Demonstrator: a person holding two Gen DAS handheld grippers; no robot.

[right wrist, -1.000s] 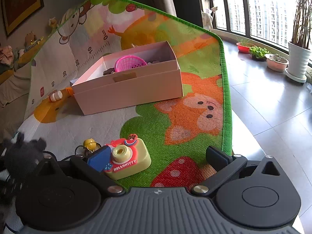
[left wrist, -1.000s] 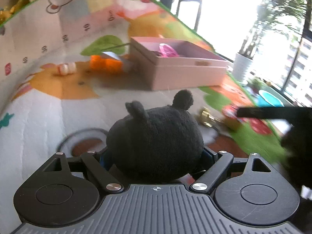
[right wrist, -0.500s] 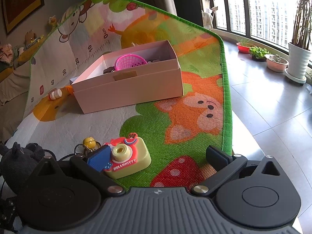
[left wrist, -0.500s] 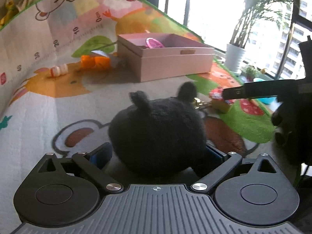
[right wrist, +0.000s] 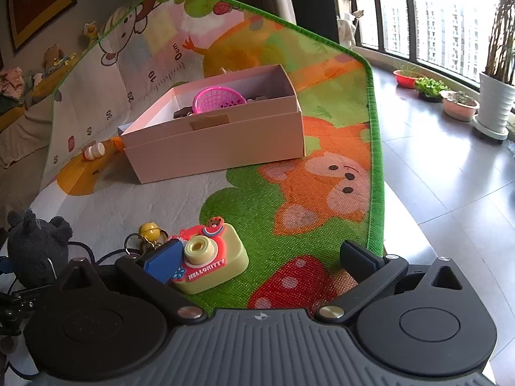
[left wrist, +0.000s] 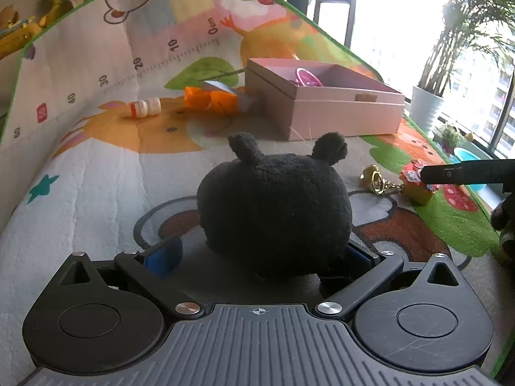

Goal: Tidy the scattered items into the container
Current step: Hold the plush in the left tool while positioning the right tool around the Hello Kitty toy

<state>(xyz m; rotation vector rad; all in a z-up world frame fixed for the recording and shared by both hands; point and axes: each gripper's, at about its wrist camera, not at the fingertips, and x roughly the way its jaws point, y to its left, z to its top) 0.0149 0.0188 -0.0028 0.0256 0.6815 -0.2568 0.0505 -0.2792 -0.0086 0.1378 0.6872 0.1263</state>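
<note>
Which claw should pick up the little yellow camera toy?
The right claw. It is open, and the camera toy lies between its fingers, by the blue pad. The left claw has the black plush between its fingers instead.

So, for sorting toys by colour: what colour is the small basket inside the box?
Pink mesh basket; right wrist view.

One black plush toy, one toy camera, one pink box, one pink basket, one bell keychain, one small bottle
</note>
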